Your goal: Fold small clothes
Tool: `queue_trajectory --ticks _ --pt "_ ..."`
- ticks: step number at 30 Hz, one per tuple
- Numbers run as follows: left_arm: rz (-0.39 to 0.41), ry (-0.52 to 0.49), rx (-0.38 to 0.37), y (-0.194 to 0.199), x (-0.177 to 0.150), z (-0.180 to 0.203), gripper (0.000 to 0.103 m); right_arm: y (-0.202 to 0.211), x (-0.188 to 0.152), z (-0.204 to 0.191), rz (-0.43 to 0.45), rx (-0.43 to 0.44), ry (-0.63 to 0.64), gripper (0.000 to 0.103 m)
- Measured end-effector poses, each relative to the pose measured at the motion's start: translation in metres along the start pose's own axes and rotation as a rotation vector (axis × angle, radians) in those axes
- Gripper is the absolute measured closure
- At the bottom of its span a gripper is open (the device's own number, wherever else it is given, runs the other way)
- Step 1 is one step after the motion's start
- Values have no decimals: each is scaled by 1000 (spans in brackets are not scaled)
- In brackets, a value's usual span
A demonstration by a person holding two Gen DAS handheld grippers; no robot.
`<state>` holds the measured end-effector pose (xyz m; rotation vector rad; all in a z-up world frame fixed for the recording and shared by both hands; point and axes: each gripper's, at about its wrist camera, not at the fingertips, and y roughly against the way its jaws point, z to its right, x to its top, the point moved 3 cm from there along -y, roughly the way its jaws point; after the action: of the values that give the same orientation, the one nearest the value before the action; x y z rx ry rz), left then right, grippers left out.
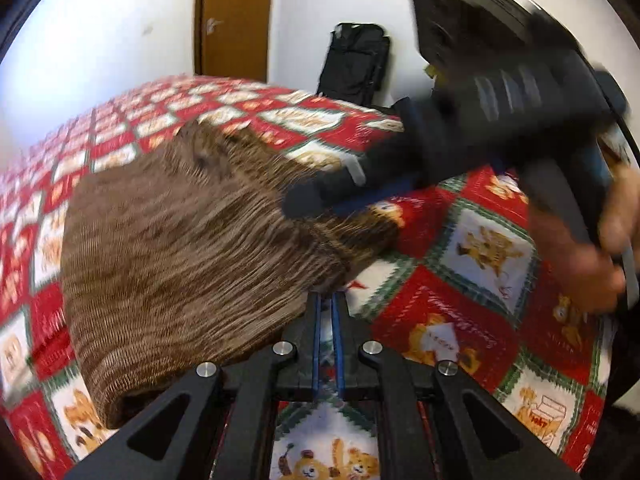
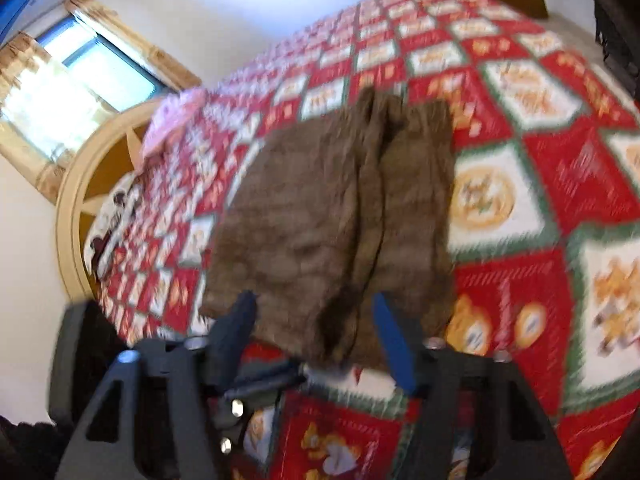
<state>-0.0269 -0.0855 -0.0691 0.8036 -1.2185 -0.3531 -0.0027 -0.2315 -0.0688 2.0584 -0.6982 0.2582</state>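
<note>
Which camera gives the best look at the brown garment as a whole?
The right wrist view: the brown garment lies whole on the quilt, its outline and centre fold visible. The left wrist view shows it close up, one corner pinched in the left gripper, partly hidden by the right gripper.

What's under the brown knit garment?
The brown knit garment lies on the red teddy-bear quilt, which shows all around it. Whatever is beneath its middle is covered, so only quilt can be confirmed.
</note>
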Motion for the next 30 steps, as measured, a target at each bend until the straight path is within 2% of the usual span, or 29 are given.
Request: queue_trajectory --ticks 3,6,9,10,11,13,14,17,21,23,26,30 --pt "9 56 -43 6 0 -12 98 -20 -7 3 -65 38 -32 86" --pt "28 95 -111 9 0 -18 98 -28 -9 9 -89 65 -80 89" --pt "3 104 -120 4 -2 -19 94 -19 -5 13 -74 161 -143 89" --pt "4 106 -121 3 -2 -19 78 -14 -4 13 -64 178 -155 89" --pt "14 119 -133 4 -1 -19 46 -10 -2 14 -55 189 -161 89" --pt "87 139 -171 14 2 -19 9 -7 -2 13 -57 205 -165 89" --pt "139 119 -168 23 5 -16 7 -6 -2 14 -61 204 -163 89" --pt "135 58 -103 26 10 -9 7 -8 -4 14 -73 196 -163 89" --pt "44 -43 71 3 10 -7 7 -15 -4 13 -83 180 -179 89" --pt "-11 -39 106 -6 6 -10 7 -17 -1 17 -87 144 -183 86" --pt "-13 -14 144 -9 5 -18 7 -23 1 21 -103 105 -197 86" --pt "-26 -28 127 -16 7 -20 7 -26 -2 19 -153 104 -199 86"
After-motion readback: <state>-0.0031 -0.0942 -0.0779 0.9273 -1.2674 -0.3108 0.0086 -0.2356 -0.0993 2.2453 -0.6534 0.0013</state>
